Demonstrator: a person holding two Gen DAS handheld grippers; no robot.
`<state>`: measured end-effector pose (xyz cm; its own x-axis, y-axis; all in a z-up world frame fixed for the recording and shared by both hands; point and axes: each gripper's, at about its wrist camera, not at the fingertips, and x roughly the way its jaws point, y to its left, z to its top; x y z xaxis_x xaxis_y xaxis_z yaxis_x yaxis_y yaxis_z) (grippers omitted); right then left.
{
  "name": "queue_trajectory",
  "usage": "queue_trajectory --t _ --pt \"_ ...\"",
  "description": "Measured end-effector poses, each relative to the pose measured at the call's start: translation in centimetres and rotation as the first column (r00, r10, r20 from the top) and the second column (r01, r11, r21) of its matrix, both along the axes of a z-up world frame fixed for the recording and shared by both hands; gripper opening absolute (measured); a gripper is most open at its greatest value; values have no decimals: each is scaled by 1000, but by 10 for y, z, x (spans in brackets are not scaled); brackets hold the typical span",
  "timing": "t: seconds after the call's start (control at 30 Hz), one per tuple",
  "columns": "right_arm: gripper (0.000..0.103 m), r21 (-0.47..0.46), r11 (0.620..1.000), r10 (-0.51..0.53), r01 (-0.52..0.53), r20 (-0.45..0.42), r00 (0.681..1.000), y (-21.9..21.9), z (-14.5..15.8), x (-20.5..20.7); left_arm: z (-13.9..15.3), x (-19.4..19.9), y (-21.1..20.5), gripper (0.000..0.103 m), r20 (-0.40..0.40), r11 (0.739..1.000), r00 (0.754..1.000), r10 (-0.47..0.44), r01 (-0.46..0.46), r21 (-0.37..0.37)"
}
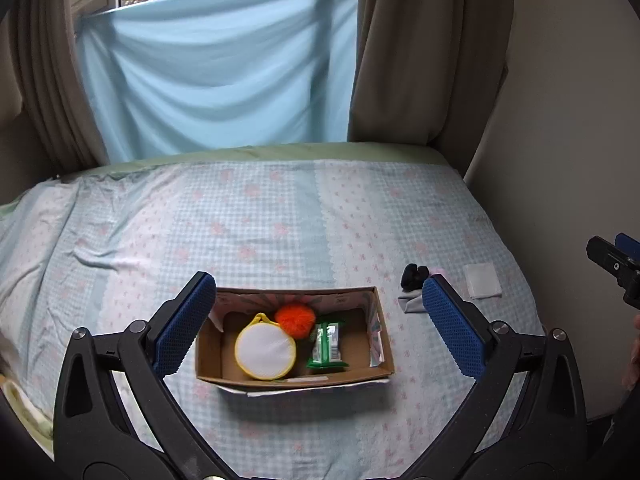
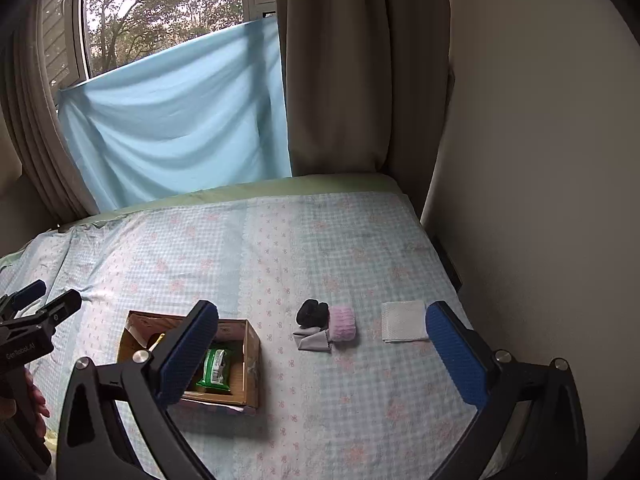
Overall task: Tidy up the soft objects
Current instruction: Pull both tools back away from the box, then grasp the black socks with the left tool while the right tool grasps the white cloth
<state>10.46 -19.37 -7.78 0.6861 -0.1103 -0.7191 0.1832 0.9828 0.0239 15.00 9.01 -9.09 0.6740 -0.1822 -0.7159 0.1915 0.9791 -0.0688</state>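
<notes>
Both tongs hung spread wide and empty when you paused: your left gripper [image 1: 316, 316] hovered above the open brown cardboard box [image 1: 386, 352], its blue pads clear of the walls and touching nothing, and your right gripper [image 2: 320, 356] was just as far apart over the blue-and-white checked bedspread [image 2: 320, 240], closed on nothing.

Going from left to right, the box sat on the bed with three soft things already in it: a round white puff with a yellow rim [image 1: 265, 350], a fluffy orange pom-pom [image 1: 295, 319] just behind it, and a green plastic tissue packet [image 1: 328, 346] beside them. They looked gathered there so the box could serve as the collecting place.

Right of the box, apart from it, lay a black bundled sock [image 2: 312, 312] touching a flat grey cloth [image 2: 312, 342], with a pink ribbed fabric roll [image 2: 342, 326] pressed against both. Further right, alone, was a folded white square cloth [image 2: 403, 321], just beside your right gripper's right pad.

These loose pieces seemed to be what remained, and your wide right opening suited reaching down over one of them.
</notes>
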Motion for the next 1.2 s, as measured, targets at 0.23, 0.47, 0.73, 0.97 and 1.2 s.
queue_trajectory --t 0.23,0.47,0.73,0.97,1.2 --pt "103 9 1000 26 -26 -56 998 -82 -45 31 -30 23 -85 103 -27 999 999 32 -32 -4" --pt "103 27 1000 9 -5 -123 992 -137 -104 64 -92 68 -156 103 -125 1000 992 -23 25 16" --pt "103 49 998 -29 39 -194 981 -180 -189 99 -183 121 -218 103 -252 990 962 -106 125 62" --pt "103 58 997 -31 47 -256 966 -197 -277 127 -270 164 -257 101 -352 976 925 -141 189 104" --pt "103 45 996 -54 71 -304 951 -200 -345 144 -338 191 -267 94 -427 971 893 -141 209 117"
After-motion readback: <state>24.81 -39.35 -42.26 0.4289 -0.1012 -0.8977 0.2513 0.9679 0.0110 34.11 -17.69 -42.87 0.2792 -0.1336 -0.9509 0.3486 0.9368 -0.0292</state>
